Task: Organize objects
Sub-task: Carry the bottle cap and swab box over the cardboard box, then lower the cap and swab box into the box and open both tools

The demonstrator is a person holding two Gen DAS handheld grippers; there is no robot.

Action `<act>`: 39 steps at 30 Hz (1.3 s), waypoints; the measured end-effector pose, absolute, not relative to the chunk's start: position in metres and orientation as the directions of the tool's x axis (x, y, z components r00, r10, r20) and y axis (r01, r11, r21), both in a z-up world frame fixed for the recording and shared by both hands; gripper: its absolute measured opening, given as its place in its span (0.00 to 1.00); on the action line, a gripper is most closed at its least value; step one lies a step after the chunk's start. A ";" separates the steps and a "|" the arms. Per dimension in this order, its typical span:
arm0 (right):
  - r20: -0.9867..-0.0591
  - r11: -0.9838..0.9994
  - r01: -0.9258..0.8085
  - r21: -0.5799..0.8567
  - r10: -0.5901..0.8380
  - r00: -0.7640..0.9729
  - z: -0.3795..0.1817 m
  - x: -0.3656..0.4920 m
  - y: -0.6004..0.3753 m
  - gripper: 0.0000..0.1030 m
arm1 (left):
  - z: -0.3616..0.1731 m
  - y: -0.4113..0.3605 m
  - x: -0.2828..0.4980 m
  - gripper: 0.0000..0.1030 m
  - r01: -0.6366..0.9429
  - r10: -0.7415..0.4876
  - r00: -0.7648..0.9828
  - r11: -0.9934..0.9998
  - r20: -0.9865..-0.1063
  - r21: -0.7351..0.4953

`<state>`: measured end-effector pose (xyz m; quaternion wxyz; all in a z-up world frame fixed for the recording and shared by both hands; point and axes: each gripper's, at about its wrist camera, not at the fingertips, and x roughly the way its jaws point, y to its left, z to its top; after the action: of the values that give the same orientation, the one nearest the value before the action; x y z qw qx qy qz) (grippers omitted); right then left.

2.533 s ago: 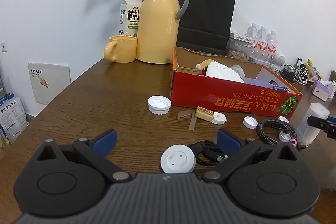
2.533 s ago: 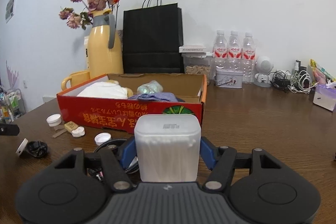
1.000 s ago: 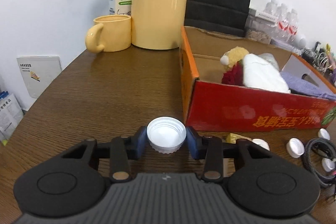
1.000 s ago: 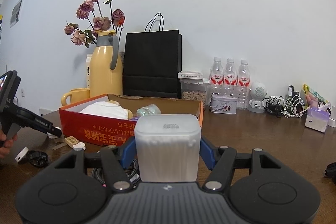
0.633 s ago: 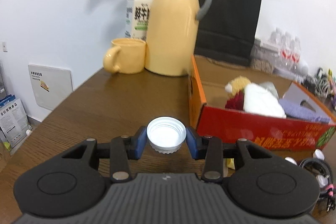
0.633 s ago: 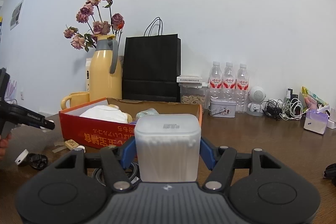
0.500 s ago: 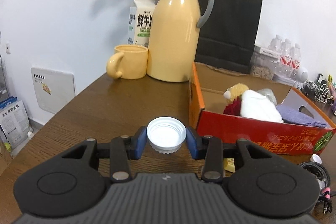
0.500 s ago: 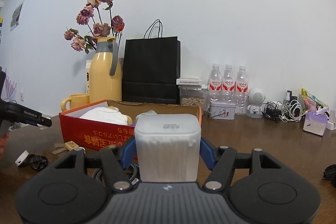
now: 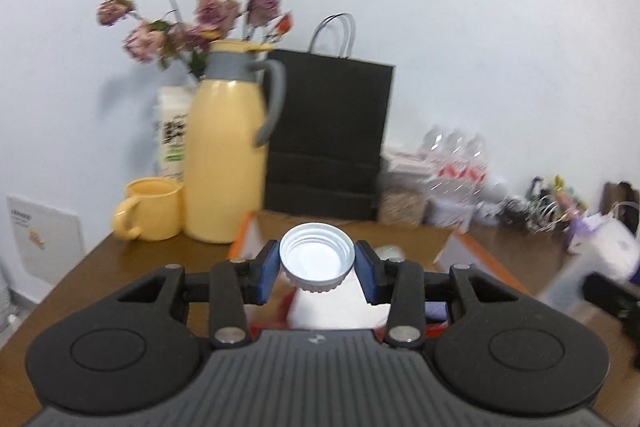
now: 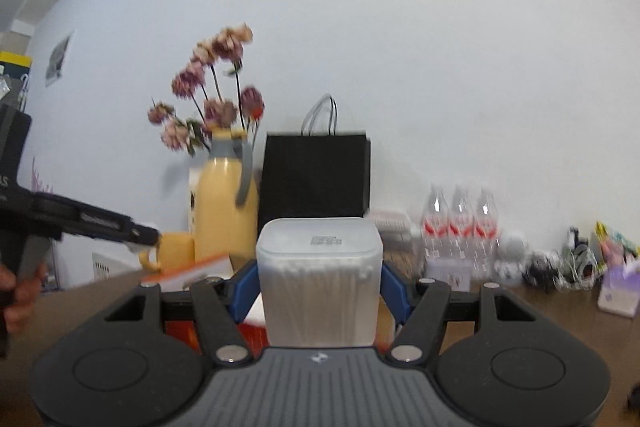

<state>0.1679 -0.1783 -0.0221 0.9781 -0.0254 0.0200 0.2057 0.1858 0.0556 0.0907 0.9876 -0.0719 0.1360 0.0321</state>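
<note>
My left gripper (image 9: 317, 259) is shut on a white screw cap (image 9: 317, 257), open side up, held in the air over the red cardboard box (image 9: 476, 255). A white bundle (image 9: 340, 303) lies in the box just below the cap. My right gripper (image 10: 319, 283) is shut on a translucent cotton swab box (image 10: 319, 279), raised above the box's orange edge (image 10: 192, 267). The left gripper (image 10: 142, 241) also shows at the left of the right wrist view, held by a hand (image 10: 18, 293).
A yellow thermos jug (image 9: 228, 155) with dried flowers behind it, a yellow mug (image 9: 150, 209), a milk carton (image 9: 172, 135) and a black paper bag (image 9: 328, 139) stand along the wall. Water bottles (image 9: 456, 163), a jar and tangled cables (image 9: 536, 207) sit at the right.
Both grippers have risen and moved forward over the red box, each still holding its object. The table's near surface has dropped out of sight.
</note>
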 end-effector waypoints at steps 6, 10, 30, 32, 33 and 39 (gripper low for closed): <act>-0.048 0.906 -0.424 -0.012 0.423 0.905 0.001 0.211 -0.156 0.61 | 0.101 0.031 0.227 0.40 -0.107 0.060 0.963 0.979 -0.262 -0.171; -0.097 0.911 -0.412 -0.002 0.410 0.907 -0.001 0.250 -0.138 0.61 | 0.095 0.027 0.258 0.40 -0.170 0.116 0.954 0.969 -0.276 -0.179; -0.236 0.922 -0.386 0.033 0.383 0.893 -0.041 0.318 -0.120 0.68 | 0.055 0.034 0.293 0.60 -0.254 0.207 0.925 0.960 -0.318 -0.116; -0.233 0.917 -0.399 0.032 0.395 0.889 -0.040 0.316 -0.121 0.89 | 0.056 0.036 0.290 0.83 -0.265 0.217 0.925 0.957 -0.313 -0.119; -0.229 0.913 -0.407 0.036 0.404 0.886 -0.040 0.315 -0.121 0.97 | 0.057 0.037 0.288 0.94 -0.269 0.222 0.926 0.956 -0.304 -0.120; -0.197 0.909 -0.415 0.050 0.416 0.888 -0.035 0.307 -0.126 1.00 | 0.062 0.035 0.278 1.00 -0.277 0.236 0.935 0.952 -0.266 -0.130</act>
<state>0.3065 -0.1260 -0.0346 0.9715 0.0031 0.1021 0.2137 0.2780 0.0349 0.0622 0.9801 -0.0831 0.1244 0.1308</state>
